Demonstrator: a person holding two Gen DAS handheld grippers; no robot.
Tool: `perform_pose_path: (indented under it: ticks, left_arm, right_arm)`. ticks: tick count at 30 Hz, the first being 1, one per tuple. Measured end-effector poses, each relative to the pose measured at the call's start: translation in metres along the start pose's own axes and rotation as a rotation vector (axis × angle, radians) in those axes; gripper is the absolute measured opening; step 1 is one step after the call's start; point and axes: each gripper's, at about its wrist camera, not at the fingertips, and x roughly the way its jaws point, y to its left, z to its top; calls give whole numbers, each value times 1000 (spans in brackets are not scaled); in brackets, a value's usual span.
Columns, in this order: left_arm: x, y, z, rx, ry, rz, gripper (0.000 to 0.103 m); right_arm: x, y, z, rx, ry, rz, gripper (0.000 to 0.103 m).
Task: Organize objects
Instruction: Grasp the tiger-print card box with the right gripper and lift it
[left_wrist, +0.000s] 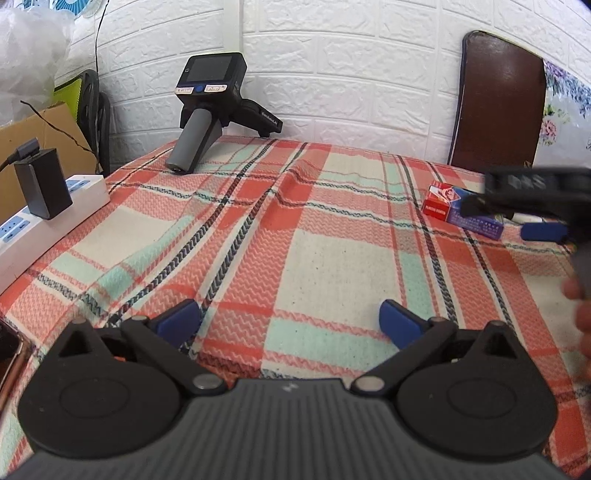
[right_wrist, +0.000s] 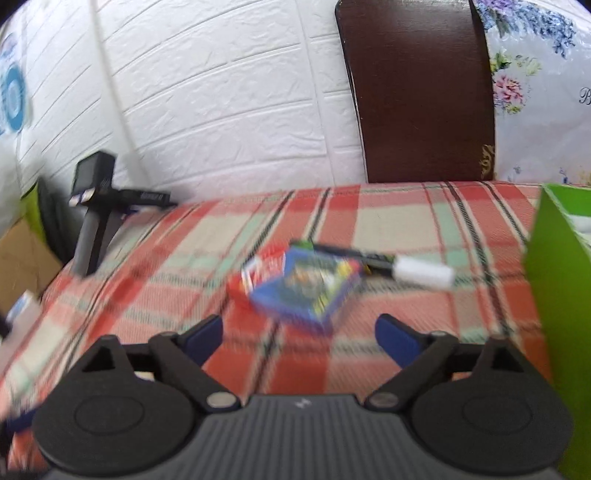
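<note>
Plaid tablecloth (right_wrist: 388, 218): green box (right_wrist: 557, 295) at right, contents hidden.

a white brick-pattern wall (left_wrist: 332, 66) runs behind the bench (left_wrist: 258, 229), which is covered with a red, cream and mint plaid cloth. a dark brown chair back (right_wrist: 417, 88) stands against the wall, with floral fabric (right_wrist: 535, 85) just beside it. daylight is soft and even.

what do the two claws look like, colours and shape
Both match: the left claw and right claw each have two blue fingertip pads on black angled link arms with silver pivot pins, round black discs either side, and a ribbed dark grey body bearing a small white mark. No cables show.
</note>
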Motion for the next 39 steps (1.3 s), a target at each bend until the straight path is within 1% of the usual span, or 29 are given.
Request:
perform_pose_path:
  ticks: [1, 2, 5, 8, 10, 15, 16, 17, 18, 19, 22, 24, 25, 26, 27, 28, 29, 30, 31, 32, 33, 34, 35, 37, 38, 39]
  left_arm:
    - [0, 1, 0, -6, -3, -3, 103]
    - [0, 1, 0, -13, -6, -6, 103]
    - [-1, 4, 0, -39, -16, -15, 103]
    - [-1, 6, 0, -56, -23, -24, 103]
    - [-1, 6, 1, -61, -25, -25, 103]
    - [-1, 6, 0, -61, -25, -27, 103]
    - [-1, 6, 0, -60, -24, -27, 103]
    - [-1, 6, 0, -60, -24, -26, 103]
    - [-1, 6, 0, -59, -23, -26, 103]
    - [-1, 6, 0, -58, -23, -25, 103]
    - [-1, 6, 1, -49, -15, -26, 103]
    - [-1, 7, 3, -53, -7, -30, 103]
    - [-1, 8, 3, -55, -4, -33, 103]
    - [0, 8, 4, -55, -3, -36, 103]
    - [0, 8, 3, -54, -3, -35, 103]
    - [-1, 7, 2, -52, -8, -34, 103]
    - [-1, 7, 1, -52, -13, -35, 103]
    - [-1, 8, 0, -55, -18, -40, 103]
    - [-1, 9, 0, -61, -22, -47, 103]
    - [-1, 10, -1, -68, -27, -53, 103]
    - [-1, 11, -1, -73, -31, -58, 103]
    - [-1, 11, -1, -78, -34, -64, 103]
    - [-1, 12, -1, -82, -37, -70, 103]
    - [-2, 13, -1, -89, -42, -83, 103]
    - [-1, 13, -1, -92, -44, -90, 103]
    - [-1, 13, -1, -95, -45, -95, 103]
  right_arm:
    - [8, 4, 4, 3, 3, -5, 102]
    - [18, 8, 8, 0, 11, -17, 103]
    - [43, 22, 15, 2, 15, -101, 103]
    - [54, 28, 17, -22, -15, -141, 103]
    - [53, 29, 16, -34, -12, -145, 102]
    - [37, 21, 9, -55, 6, -92, 100]
    - [31, 19, 5, -59, 10, -89, 82]
    - [24, 19, 0, -86, 19, -104, 63]
    - [14, 20, -8, -129, 16, -91, 58]
    - [4, 19, -16, -161, 20, -69, 57]
    - [-31, 18, -41, -254, 32, -13, 57]
    - [-45, 16, -48, -282, 34, 3, 58]
    - [-47, 15, -47, -284, 31, 6, 62]
    - [-47, 13, -44, -284, 18, -2, 69]
    - [-45, 11, -38, -275, -1, -22, 72]
    - [-41, 7, -31, -253, -19, -28, 78]
    - [-37, 3, -23, -229, -32, -15, 83]
    - [-30, -1, -15, -218, -45, -8, 84]
    - [-22, -2, -7, -222, -61, -21, 89]
    - [-13, -3, -1, -229, -71, -36, 97]
    - [-3, -2, 6, -230, -69, -30, 99]
    - [8, -2, 10, -231, -47, -3, 101]
    - [18, 0, 14, -235, -20, 14, 102]
    - [34, 5, 17, -275, 6, 0, 102]
    - [41, 8, 17, -293, 19, -9, 100]
    - [45, 9, 18, -298, 36, 2, 95]
